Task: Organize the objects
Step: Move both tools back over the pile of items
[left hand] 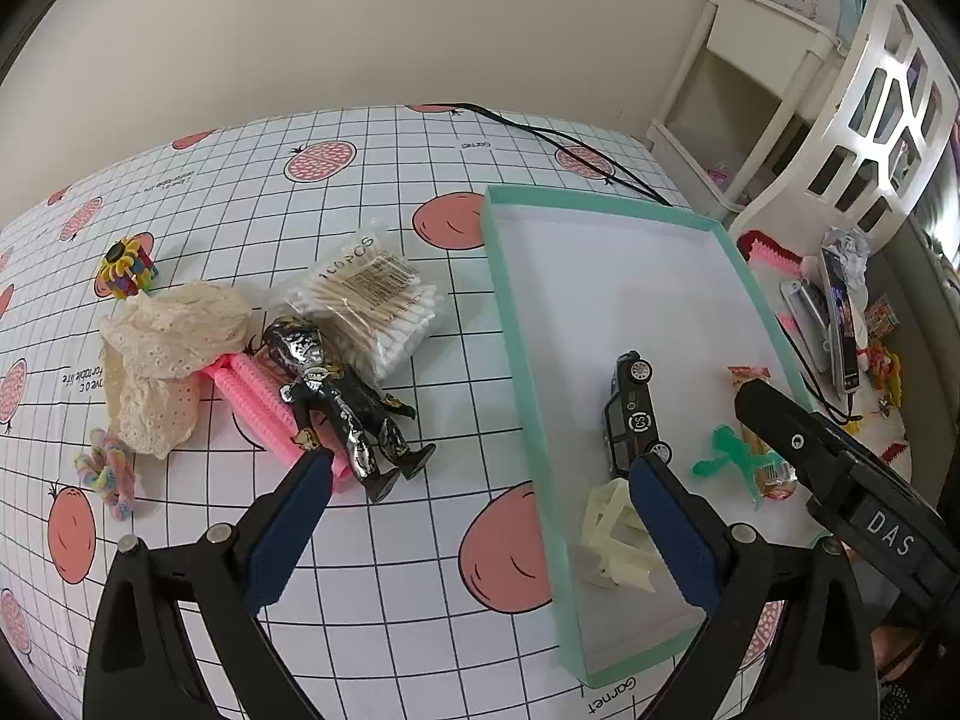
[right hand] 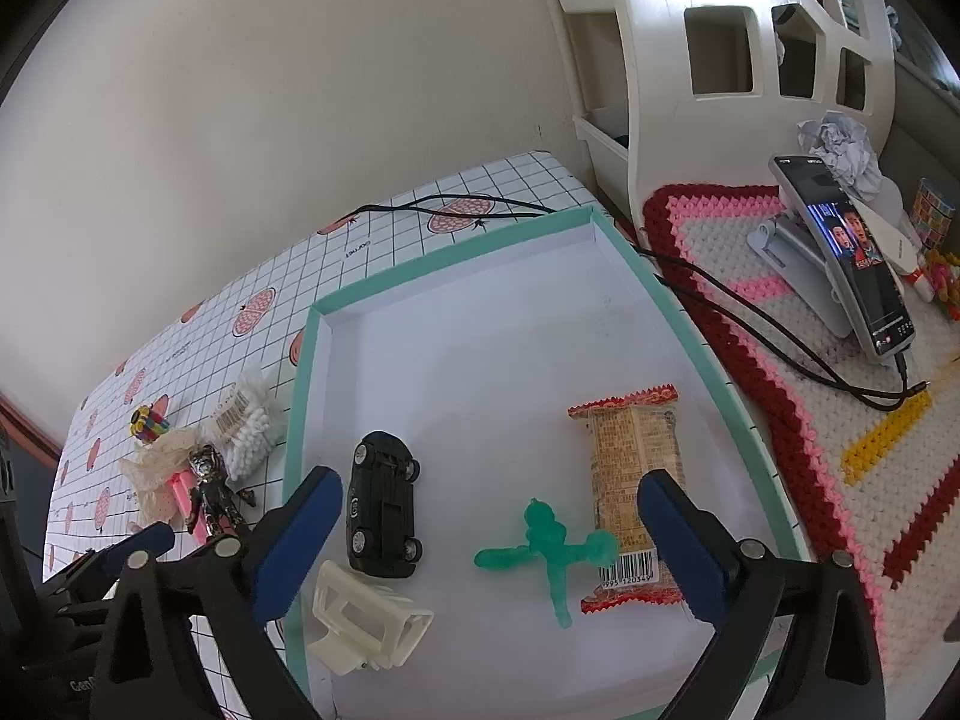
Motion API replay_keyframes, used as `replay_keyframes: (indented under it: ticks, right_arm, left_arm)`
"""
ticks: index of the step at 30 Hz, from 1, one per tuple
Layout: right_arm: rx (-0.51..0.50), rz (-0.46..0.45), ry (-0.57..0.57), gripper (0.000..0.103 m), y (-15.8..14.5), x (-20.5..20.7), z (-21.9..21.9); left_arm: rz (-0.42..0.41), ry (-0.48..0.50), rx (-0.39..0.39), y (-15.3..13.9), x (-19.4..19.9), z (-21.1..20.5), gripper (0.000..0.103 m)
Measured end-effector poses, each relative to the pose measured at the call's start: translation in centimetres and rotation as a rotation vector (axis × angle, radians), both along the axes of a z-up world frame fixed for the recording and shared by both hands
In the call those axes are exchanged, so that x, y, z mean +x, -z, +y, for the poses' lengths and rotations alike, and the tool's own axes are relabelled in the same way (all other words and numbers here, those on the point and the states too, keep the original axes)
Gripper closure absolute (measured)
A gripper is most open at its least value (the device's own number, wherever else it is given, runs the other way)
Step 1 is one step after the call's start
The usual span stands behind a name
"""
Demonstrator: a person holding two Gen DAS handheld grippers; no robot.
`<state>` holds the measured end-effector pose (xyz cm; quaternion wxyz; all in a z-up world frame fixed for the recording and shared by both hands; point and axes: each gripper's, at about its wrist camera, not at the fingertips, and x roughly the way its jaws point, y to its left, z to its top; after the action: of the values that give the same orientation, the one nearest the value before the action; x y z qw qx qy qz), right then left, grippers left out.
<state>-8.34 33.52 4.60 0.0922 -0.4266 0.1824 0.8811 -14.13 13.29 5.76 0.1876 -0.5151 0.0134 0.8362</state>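
A shallow teal-rimmed box (left hand: 516, 360) (right hand: 300, 372) lies on the checked cloth. Inside it are a black toy car (left hand: 630, 414) (right hand: 384, 510), a cream hair claw (left hand: 612, 534) (right hand: 366, 618), a green translucent figure (left hand: 726, 450) (right hand: 552, 546) and a snack packet (right hand: 636, 480). Left of the box lie a black-and-silver action figure (left hand: 342, 402) (right hand: 210, 486), a pink comb (left hand: 264, 402), a cotton swab bag (left hand: 378, 306) (right hand: 246, 426), lace fabric (left hand: 168, 354) and a pastel hair tie (left hand: 108, 468). My left gripper (left hand: 480, 474) is open, straddling the box's left wall. My right gripper (right hand: 492, 510) is open above the box.
A colourful flower toy (left hand: 126, 270) sits at the far left. A black cable (right hand: 780, 336) runs past the box to a phone on a stand (right hand: 852, 258), which rests on a crocheted mat (right hand: 780, 420). White shelving (right hand: 720, 30) stands behind against the wall.
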Motion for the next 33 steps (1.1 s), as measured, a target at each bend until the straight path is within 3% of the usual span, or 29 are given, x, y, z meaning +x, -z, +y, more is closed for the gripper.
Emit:
replay_keyframes:
  ticks: [11,19,26,33]
  right_arm:
    - [0.001,-0.008,-0.002,0.000,0.2,-0.1,-0.2]
    - [-0.007,0.031,0.012,0.000,-1.1,-0.5,-0.9]
    - [-0.022,0.057,-0.014,0.000,-2.4,-0.7,-2.5]
    - [-0.005,0.086,-0.070,0.000,-3.7,-1.0,-5.2]
  left_arm:
    - [0.006,0.001,-0.016,-1.0,-0.8,0.2,0.000]
    - [0.040,-0.039,-0.011,-3.6,-2.0,-1.0,0.000]
    - [0.097,-0.169,0.004,-5.8,-3.4,-5.4,0.000]
    - [0.123,-0.324,-0.005,-5.9,-4.7,-11.8,0.000]
